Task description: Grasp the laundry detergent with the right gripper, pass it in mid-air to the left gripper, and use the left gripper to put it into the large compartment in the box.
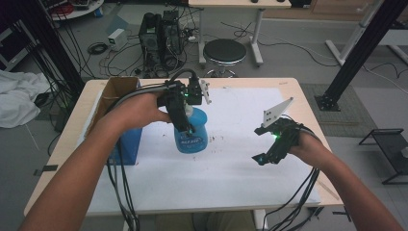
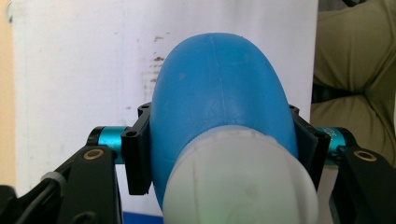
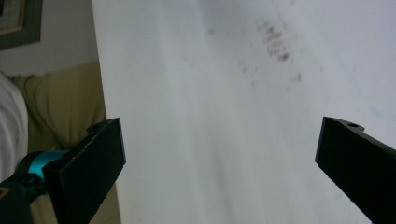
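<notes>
The black two-jaw left gripper (image 1: 185,113) is showing a small green light on its body, with a white plate at two o'clock and black cables trailing toward seven o'clock. In the left gripper view, teal metal sleeves and brass-ringed screw holes are sitting behind its flat black pads (image 2: 136,161). The black right gripper (image 1: 269,149) is carrying a grey three-cornered plate at twelve o'clock and glowing green. Khaki trousers, probably, are covering the person's legs (image 2: 350,60); both forearms are showing no sleeves.
</notes>
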### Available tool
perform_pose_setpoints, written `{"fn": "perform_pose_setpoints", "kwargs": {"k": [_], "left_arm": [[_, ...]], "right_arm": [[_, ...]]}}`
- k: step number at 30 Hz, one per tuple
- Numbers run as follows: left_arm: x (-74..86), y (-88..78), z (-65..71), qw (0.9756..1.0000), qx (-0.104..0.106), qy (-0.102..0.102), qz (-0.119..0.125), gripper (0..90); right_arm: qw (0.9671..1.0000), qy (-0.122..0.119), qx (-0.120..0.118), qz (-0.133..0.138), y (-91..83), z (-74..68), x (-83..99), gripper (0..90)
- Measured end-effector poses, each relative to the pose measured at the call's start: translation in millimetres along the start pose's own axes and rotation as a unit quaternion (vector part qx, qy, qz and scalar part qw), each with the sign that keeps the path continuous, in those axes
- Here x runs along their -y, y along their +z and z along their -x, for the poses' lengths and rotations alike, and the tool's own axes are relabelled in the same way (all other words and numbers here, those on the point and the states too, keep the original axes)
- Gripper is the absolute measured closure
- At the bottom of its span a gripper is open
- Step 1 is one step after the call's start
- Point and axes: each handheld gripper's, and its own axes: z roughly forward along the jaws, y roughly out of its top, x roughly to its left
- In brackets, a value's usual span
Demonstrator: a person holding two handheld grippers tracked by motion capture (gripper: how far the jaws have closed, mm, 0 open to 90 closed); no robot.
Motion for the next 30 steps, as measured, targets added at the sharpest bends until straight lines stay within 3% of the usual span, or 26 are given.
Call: {"fn": "perform_pose_setpoints", "kwargs": {"k": [2, 7, 10, 15, 20, 23, 24, 27, 30], "left_arm": [[2.5, -4.3, -2.4, 0.9999, -0.008, -0.009, -0.003, 37.3], [10.1, -18.1, -9.4, 0.9993, -0.018, -0.031, -0.008, 37.3], [15.8, -27.4, -13.4, 0.9985, -0.024, -0.048, -0.011, 37.3], [24.8, -45.5, -23.7, 0.9969, -0.033, -0.070, -0.014, 37.3], [35.9, -63.0, -31.6, 0.9924, -0.046, -0.114, 0.000, 37.3], [42.3, -76.2, -37.1, 0.9907, -0.051, -0.126, -0.003, 37.3], [44.7, -79.7, -37.6, 0.9886, -0.054, -0.140, 0.003, 37.3], [54.3, -93.3, -40.8, 0.9858, -0.064, -0.155, 0.004, 37.3], [68.3, -106.2, -43.4, 0.9810, -0.071, -0.180, 0.014, 37.4]], "right_arm": [[0.9997, 0.012, 0.007, -0.020, -3.5, 2.0, 3.7, 0.7], [0.9964, 0.026, 0.060, -0.054, -15.9, 5.3, 10.8, 0.7], [0.9944, 0.032, 0.068, -0.074, -23.8, 5.9, 16.1, 0.7], [0.9935, 0.040, 0.076, -0.074, -38.0, 7.8, 23.5, 0.8], [0.9936, 0.043, 0.081, -0.065, -46.3, 9.9, 28.6, 0.7], [0.9935, 0.048, 0.081, -0.064, -48.5, 11.4, 30.5, 0.8], [0.9940, 0.041, 0.082, -0.060, -48.8, 12.9, 30.9, 0.8], [0.9934, 0.046, 0.085, -0.061, -49.7, 12.6, 31.6, 0.8], [0.9934, 0.044, 0.087, -0.061, -50.9, 11.9, 31.8, 0.8]]}}
